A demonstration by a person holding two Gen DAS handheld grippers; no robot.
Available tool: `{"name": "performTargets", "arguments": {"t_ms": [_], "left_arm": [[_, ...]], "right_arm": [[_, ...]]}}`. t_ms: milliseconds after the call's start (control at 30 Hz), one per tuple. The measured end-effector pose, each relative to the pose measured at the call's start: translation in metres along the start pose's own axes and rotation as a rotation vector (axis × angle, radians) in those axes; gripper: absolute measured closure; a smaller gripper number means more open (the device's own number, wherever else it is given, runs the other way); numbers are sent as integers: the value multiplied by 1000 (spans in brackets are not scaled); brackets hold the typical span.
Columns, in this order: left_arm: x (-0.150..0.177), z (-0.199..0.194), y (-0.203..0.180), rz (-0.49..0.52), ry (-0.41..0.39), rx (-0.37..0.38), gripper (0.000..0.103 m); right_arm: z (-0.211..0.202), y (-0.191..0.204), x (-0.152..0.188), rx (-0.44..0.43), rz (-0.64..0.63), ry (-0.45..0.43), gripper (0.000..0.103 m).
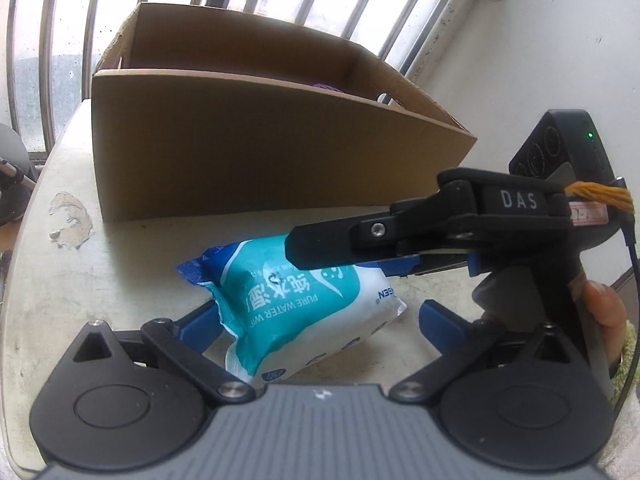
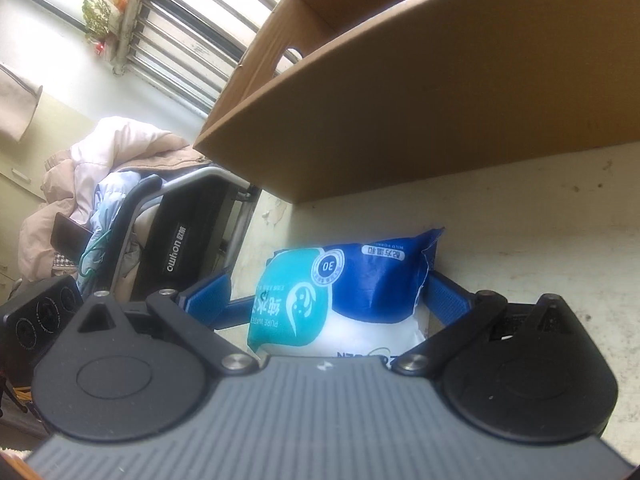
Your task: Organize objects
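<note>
A teal, blue and white pack of wet wipes (image 1: 304, 312) lies on the pale table (image 1: 60, 280) just in front of a cardboard box (image 1: 260, 152). My left gripper (image 1: 320, 320) is open, its blue fingers (image 1: 440, 320) on either side of the pack. My right gripper (image 1: 304, 256) reaches in from the right, one black finger over the pack's far end. In the right wrist view the pack (image 2: 360, 292) sits between the wide-apart fingers of the right gripper (image 2: 332, 292), which looks open. The box (image 2: 440, 100) stands close behind.
The box is open-topped, with something purple (image 1: 328, 87) inside. A barred window (image 1: 60, 20) is behind it. A hand (image 1: 604, 312) holds the right gripper. Off the table's left edge stands a chair piled with clothes (image 2: 100, 168) and a black frame (image 2: 188, 240).
</note>
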State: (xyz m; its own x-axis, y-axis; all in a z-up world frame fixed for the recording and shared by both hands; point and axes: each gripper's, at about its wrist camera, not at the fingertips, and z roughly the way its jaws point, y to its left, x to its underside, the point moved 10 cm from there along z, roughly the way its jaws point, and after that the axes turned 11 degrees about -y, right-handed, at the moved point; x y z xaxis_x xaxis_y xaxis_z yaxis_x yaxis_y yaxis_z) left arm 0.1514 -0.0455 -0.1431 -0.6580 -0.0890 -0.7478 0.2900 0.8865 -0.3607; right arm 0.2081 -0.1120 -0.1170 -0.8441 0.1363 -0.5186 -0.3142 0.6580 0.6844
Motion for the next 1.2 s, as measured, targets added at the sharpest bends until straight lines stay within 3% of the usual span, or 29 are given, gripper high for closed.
{"name": "performTargets", "arguments": {"t_ms": [633, 1067, 1200], "left_arm": [[9, 27, 9, -7, 65, 9, 0], [9, 25, 7, 46, 8, 16, 0], [8, 28, 9, 23, -9, 19, 0]], "right_arm": [[-3, -15, 8, 15, -4, -38, 1], [-10, -20, 9, -24, -2, -119, 1], [-7, -18, 10, -29, -9, -126, 0]]}}
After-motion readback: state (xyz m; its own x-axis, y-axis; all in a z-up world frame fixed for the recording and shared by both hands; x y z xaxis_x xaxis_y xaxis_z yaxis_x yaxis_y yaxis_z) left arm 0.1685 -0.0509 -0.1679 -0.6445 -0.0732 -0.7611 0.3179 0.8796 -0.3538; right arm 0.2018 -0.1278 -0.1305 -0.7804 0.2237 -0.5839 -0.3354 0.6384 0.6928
